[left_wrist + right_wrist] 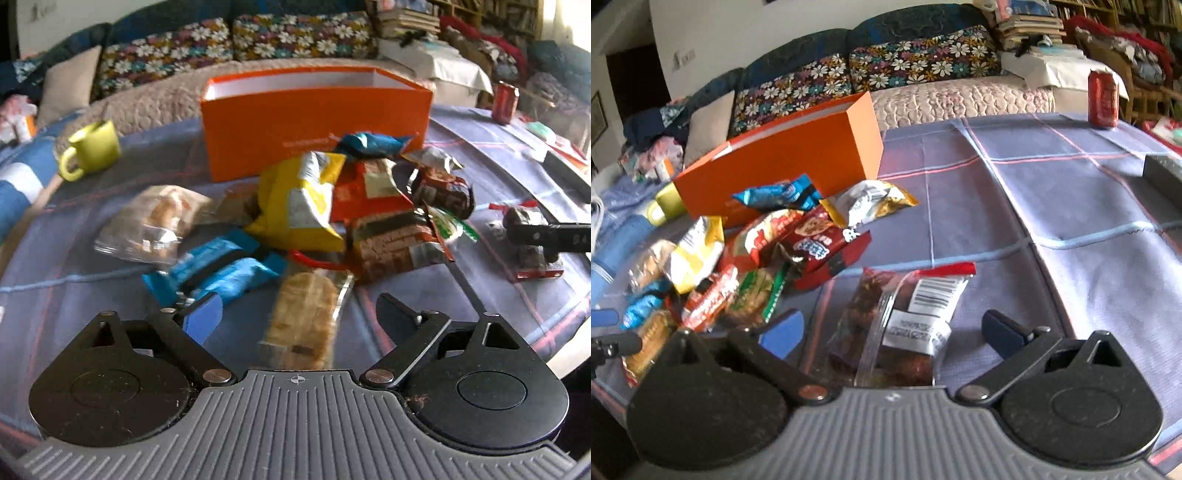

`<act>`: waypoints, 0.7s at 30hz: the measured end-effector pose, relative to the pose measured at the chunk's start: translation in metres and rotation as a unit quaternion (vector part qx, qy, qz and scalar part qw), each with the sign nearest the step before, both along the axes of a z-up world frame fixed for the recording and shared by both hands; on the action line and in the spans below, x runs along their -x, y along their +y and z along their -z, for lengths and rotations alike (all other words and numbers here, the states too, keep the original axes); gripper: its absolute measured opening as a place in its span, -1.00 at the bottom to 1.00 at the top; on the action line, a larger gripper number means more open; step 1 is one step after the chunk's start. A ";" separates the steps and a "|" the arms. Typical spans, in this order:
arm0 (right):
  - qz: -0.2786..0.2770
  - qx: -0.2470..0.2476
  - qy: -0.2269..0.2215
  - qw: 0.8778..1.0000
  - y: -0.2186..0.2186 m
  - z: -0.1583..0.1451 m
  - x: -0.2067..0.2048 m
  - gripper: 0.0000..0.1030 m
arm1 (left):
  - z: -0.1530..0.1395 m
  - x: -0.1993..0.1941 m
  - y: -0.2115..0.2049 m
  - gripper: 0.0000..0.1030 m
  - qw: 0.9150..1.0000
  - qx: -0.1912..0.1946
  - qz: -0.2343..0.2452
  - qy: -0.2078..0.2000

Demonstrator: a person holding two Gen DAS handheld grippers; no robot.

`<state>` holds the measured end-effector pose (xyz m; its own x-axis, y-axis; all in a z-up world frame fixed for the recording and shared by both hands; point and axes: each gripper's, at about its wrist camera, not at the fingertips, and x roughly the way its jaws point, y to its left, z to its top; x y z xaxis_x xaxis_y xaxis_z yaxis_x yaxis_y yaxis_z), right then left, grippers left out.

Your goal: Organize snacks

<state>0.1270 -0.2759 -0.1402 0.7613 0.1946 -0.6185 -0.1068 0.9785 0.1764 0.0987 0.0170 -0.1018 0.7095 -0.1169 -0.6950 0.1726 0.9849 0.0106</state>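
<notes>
A table covered with a blue-grey cloth crossed by red and pale-blue lines (1052, 192) carries everything; behind it runs a sofa with flowered cushions (886, 62); on the cloth stands a long open orange cardboard box with a white inside (317, 122), lidless, its front wall just behind the heap of snacks; the heap itself spreads in front of the box, with a crumpled yellow-and-white crisp bag (299, 201) near its middle, a clear bag of pale biscuits (155, 221) to its left, blue foil wrappers (218, 271) below, and a clear sleeve of tan crackers (306, 321) nearest the left gripper (295, 314); that gripper's fingers stand wide apart, the sleeve lying between them, contact not discernible; well to the right of the heap lies a clear zip bag of dark brown pieces with a red strip and white barcode labels (905, 321), set between the widely spread fingers of the right gripper (890, 328), which grasp nothing; a yellow-green ceramic mug (92, 147) sits left of the box; a red drinks can (1102, 99) stands upright at the far right edge.
</notes>
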 end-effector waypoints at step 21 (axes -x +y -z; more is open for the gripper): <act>-0.019 0.085 -0.022 0.996 0.020 0.010 0.001 0.99 | 0.023 -0.015 -0.012 0.54 0.999 0.000 -0.037 0.039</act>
